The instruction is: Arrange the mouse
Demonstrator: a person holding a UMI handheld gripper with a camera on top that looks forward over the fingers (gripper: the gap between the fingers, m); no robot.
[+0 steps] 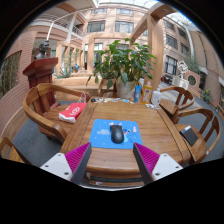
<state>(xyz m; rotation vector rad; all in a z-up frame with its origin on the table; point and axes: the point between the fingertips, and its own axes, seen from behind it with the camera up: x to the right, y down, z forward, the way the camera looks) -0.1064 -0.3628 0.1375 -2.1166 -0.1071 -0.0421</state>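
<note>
A black computer mouse (117, 133) lies on a blue mouse mat (115, 133) in the middle of a wooden table (150, 125). My gripper (113, 160) hovers over the table's near edge, open, with its two magenta pads (79, 160) wide apart. Nothing is between the fingers. The mouse sits just beyond them, centred ahead of the gap.
Wooden armchairs surround the table; the left one holds a red item (70, 112). A bottle (137, 92) and a white cup (156, 99) stand at the far edge, a dark object (188, 135) at the right. Potted plants (122, 62) and a building lie behind.
</note>
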